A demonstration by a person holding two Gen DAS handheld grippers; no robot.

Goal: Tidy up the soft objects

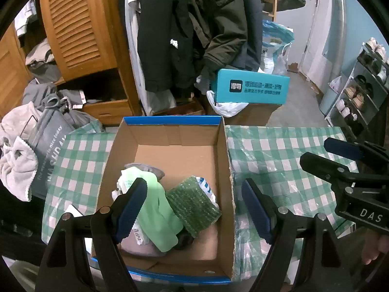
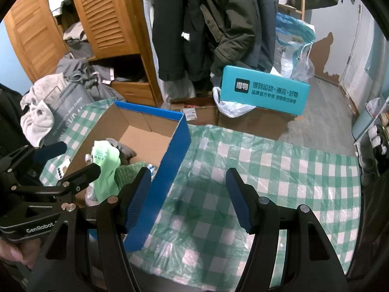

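Observation:
An open cardboard box (image 1: 170, 120) with blue outer walls stands on the checked tablecloth. It holds a light green cloth (image 1: 158, 209), a roll of green bubble wrap (image 1: 194, 202), a pink soft item (image 1: 209, 241), a grey piece (image 1: 148, 168) and crumpled white bags. My left gripper (image 1: 194, 209) hangs open above the box's contents, with nothing between its pads. My right gripper (image 2: 188, 200) is open over the tablecloth (image 2: 267, 170), just right of the box's blue wall (image 2: 170, 170), and is empty. Each gripper shows at the edge of the other's view.
A grey laundry bag (image 1: 46, 146) draped with a pale towel sits left of the box. Behind the table are a teal carton (image 1: 252, 87) on cardboard boxes, hanging coats (image 1: 194, 24) and a wooden wardrobe (image 1: 77, 24). A shoe rack (image 1: 359, 92) stands at the right.

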